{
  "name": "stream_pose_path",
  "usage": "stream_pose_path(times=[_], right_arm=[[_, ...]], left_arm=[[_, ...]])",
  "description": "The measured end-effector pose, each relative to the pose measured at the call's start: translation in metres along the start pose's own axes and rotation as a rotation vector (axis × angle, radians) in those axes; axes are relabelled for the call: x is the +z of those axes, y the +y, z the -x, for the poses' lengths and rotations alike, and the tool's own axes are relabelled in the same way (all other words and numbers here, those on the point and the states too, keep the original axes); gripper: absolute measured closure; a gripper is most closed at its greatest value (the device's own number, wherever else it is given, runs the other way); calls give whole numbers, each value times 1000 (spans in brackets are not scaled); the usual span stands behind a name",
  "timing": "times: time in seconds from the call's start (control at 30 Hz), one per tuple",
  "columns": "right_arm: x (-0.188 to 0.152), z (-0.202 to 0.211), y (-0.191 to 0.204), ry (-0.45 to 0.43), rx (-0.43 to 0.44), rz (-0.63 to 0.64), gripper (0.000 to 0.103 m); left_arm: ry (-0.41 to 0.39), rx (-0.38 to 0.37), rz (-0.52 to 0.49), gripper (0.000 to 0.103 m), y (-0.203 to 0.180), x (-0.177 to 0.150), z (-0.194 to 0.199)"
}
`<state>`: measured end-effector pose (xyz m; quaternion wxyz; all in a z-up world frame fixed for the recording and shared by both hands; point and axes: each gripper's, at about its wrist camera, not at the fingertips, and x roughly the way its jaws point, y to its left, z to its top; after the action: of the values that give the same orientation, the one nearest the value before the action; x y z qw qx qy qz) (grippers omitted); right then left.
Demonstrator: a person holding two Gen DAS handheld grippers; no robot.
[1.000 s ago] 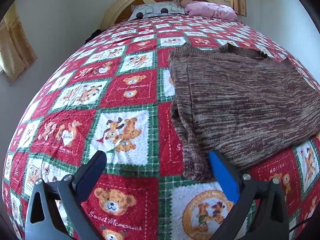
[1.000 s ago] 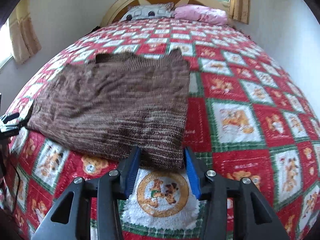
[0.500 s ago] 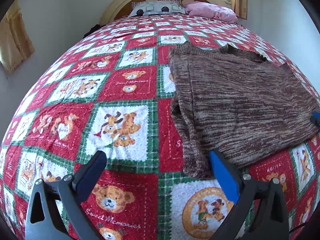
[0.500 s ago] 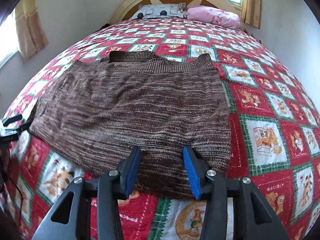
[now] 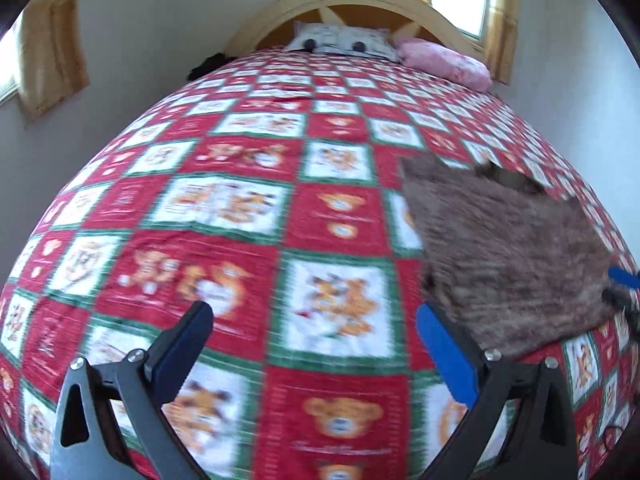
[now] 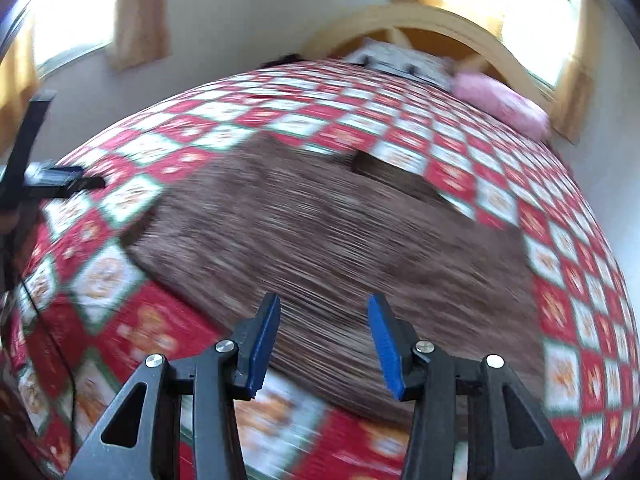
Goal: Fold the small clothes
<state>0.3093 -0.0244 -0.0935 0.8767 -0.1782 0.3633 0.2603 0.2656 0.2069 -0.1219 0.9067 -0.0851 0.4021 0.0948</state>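
both grippers empty above a flat brown knit on the bed

the brown knitted garment (image 6: 320,248) lies spread flat on the red, white and green teddy-bear quilt (image 5: 224,264) of the bed, toward the near edge, with its neckline notch on the far side, pointing at the headboard (image 5: 360,4). that layout suits folding: the cloth is smoothed out, with its straight near hem closest to the person, so either edge can be picked up and carried across.

the right gripper (image 6: 324,340) hangs over the near middle of the garment, its blue pads apart and nothing between them; it is released, not pinching the knit. in its own view the near hem runs under and just behind the fingertips. the left gripper (image 5: 316,344) is spread wide and empty too, poised over bare quilt just left of the garment's left edge (one blue pad sits right beside that edge, though whether it touches the cloth is not clear). both views are smeared with motion blur, so fine contact cannot be judged.

at the right margin of the left view a blue pad of the other gripper shows by the garment's right side. at the far end of the bed, a patterned pillow (image 5: 340,38) and a pink pillow (image 5: 444,64) rest against the headboard, well apart from the work area, which leaves room for the cloth to be turned over.

judging by the task, no fold is in hand right now; the likely need is a fresh hold on an edge or corner before the next fold.
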Motion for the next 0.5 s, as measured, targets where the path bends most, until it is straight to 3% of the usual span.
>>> stream_pose_path(times=[0.23, 0.43, 0.5], right_arm=[[21, -28, 111, -41, 52, 295, 56], [26, -46, 153, -18, 124, 324, 56], [27, -52, 156, -3, 139, 319, 56]], left_arm=[[-52, -35, 60, 0, 36, 12, 7], [-51, -108, 61, 0, 43, 20, -3], [-35, -170, 61, 0, 43, 25, -11]])
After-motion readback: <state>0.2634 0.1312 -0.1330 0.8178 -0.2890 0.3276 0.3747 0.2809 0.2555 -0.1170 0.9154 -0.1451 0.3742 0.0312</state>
